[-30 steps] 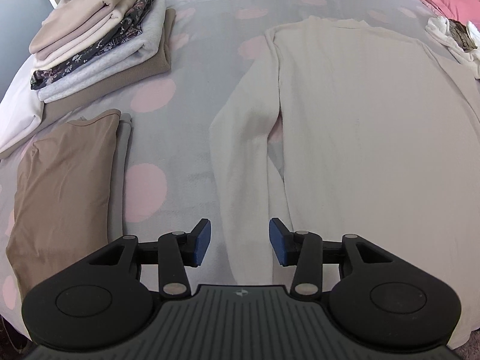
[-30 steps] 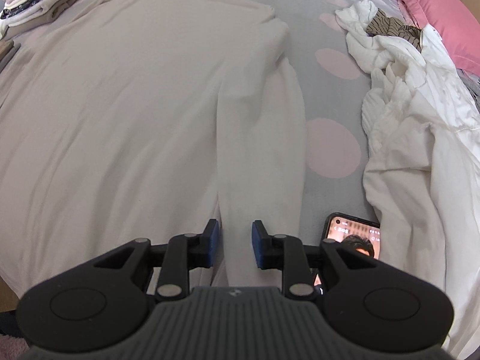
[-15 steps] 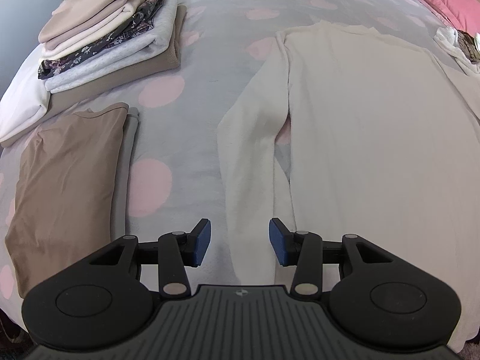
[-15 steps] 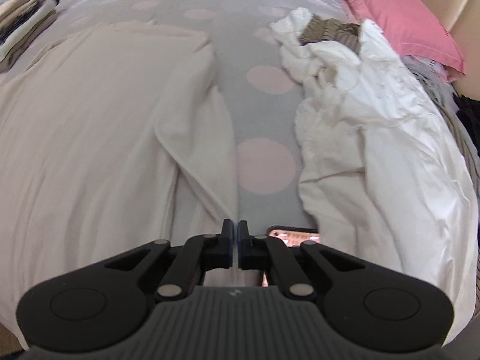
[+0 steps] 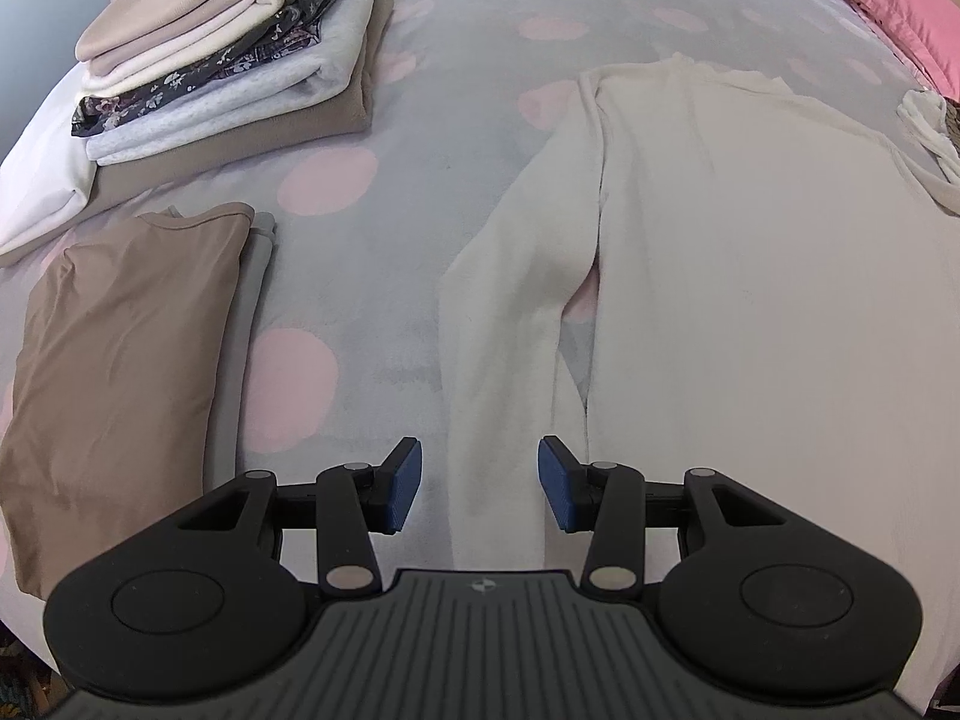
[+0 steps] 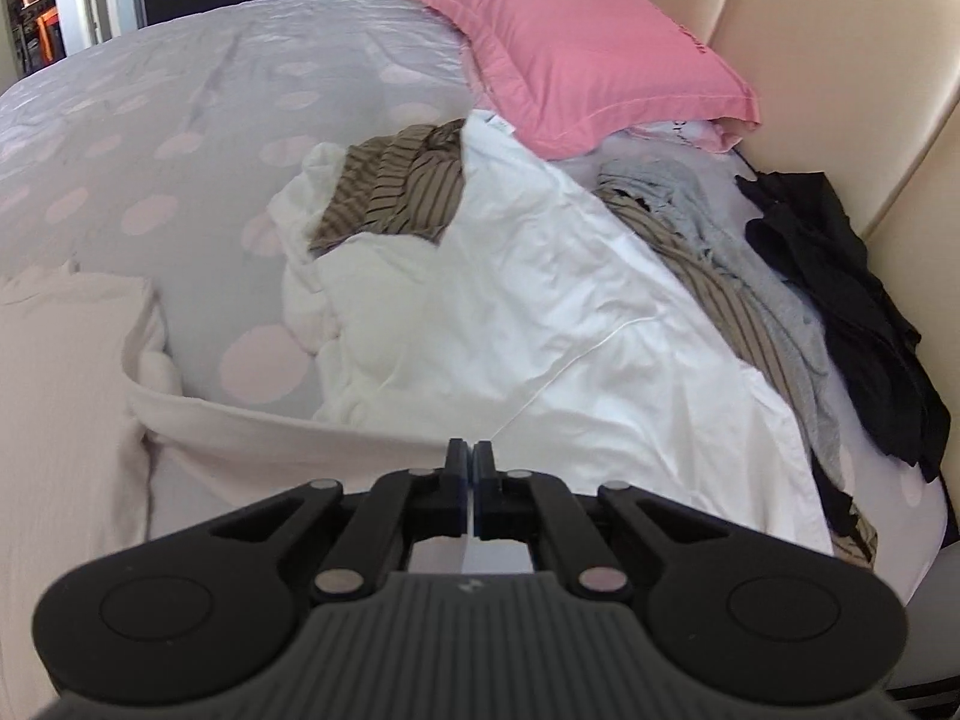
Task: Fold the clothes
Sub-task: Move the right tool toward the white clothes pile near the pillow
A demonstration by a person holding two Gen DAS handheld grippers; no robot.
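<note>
Cream long-sleeved top (image 5: pixel 738 276) lying flat on the dotted bedspread (image 5: pixel 420 138), left gripper (image 5: pixel 479 483) hovering with jaws apart over its left sleeve (image 5: pixel 504 324), right gripper (image 6: pixel 469 468) pinching and lifting the right sleeve (image 6: pixel 288 438), jaws clamped together, folded stack (image 5: pixel 228 54) sitting far left

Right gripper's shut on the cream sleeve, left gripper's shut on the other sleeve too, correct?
Not quite. The right gripper is shut on the cream sleeve, but the left wrist view shows the left gripper open, its jaws either side of the other sleeve, not clamping it.
</note>
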